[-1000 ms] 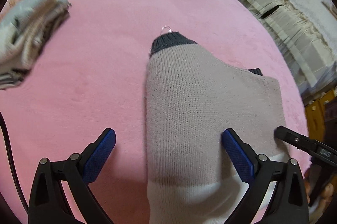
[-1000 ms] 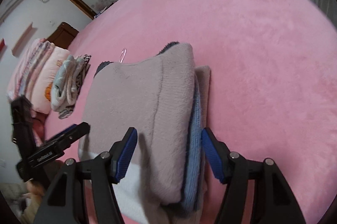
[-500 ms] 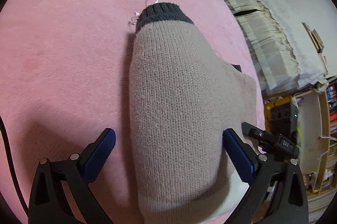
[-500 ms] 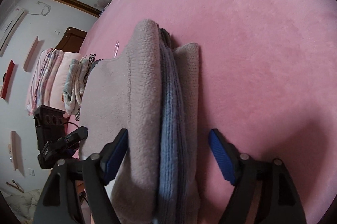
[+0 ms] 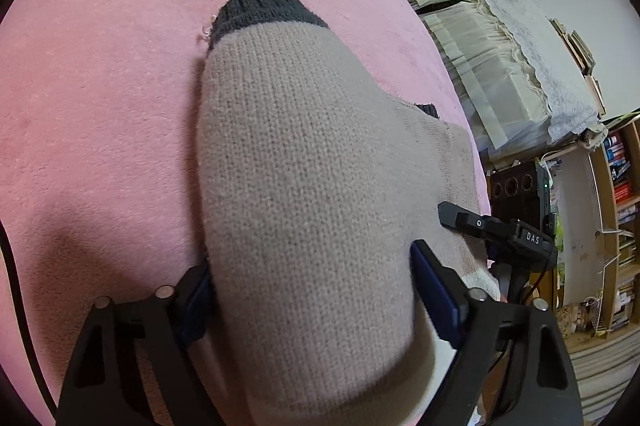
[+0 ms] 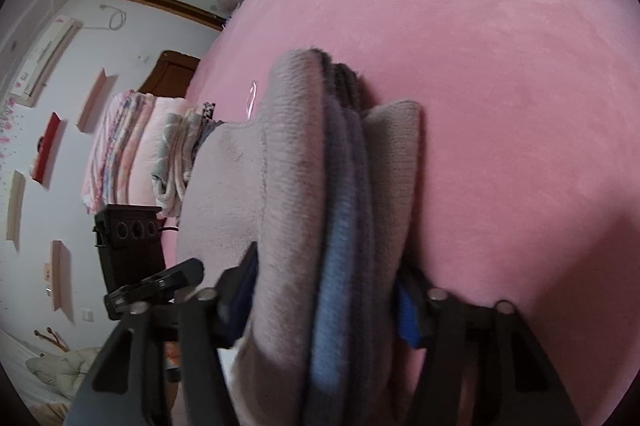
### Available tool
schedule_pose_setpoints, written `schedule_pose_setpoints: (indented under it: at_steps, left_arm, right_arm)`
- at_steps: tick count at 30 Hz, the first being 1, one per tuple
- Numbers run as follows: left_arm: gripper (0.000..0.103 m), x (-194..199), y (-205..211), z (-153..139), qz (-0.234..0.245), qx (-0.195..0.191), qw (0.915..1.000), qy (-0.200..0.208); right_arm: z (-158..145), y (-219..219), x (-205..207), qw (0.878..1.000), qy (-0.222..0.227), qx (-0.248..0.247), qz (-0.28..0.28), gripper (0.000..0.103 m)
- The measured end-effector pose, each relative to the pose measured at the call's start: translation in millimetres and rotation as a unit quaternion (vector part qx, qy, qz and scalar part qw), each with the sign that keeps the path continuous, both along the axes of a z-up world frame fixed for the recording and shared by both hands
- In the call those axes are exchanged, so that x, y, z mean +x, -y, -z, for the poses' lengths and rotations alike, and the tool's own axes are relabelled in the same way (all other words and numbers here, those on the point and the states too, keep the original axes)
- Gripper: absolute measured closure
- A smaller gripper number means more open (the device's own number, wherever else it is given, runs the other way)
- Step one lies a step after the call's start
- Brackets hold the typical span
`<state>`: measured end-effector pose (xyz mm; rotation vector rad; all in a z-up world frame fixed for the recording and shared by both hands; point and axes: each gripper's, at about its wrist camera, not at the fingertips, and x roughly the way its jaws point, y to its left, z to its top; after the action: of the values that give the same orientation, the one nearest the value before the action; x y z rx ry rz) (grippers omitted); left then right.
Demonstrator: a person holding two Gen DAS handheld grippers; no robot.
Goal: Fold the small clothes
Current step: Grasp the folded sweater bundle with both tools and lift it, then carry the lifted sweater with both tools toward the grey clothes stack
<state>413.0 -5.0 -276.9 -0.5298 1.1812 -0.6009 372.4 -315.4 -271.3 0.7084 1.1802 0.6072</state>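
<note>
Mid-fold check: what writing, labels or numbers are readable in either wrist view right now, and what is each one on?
"DAS": white letters on the right gripper's black body, seen from the left wrist view.
Book spines on the bookshelf: too small to read.
Air conditioner badge in the right wrist view: blurred, unreadable.
Folded sweater: no label or text showing.

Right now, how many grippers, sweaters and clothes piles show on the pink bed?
Knit sweater: 1
Grippers: 2, left gripper and right gripper, jaws closing with the sweater between them
Folded clothes pile: 1
Total: 4
</note>
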Motion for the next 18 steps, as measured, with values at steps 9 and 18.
schedule_pose_setpoints:
  at_steps: [9, 18]
  left_arm:
    - [0.044, -9, 10, -22, -0.024, 0.077, 0.9963, 0.029]
    - [0.052, -38, 22, -71, -0.024, 0.147, 0.987, 0.061]
  right_arm:
    - [-17, -14, -9, 0.997, 0.03, -0.067, 0.025, 0.061]
    - [-65, -39, -38, 0.981, 0.063, -0.172, 0.062, 0.066]
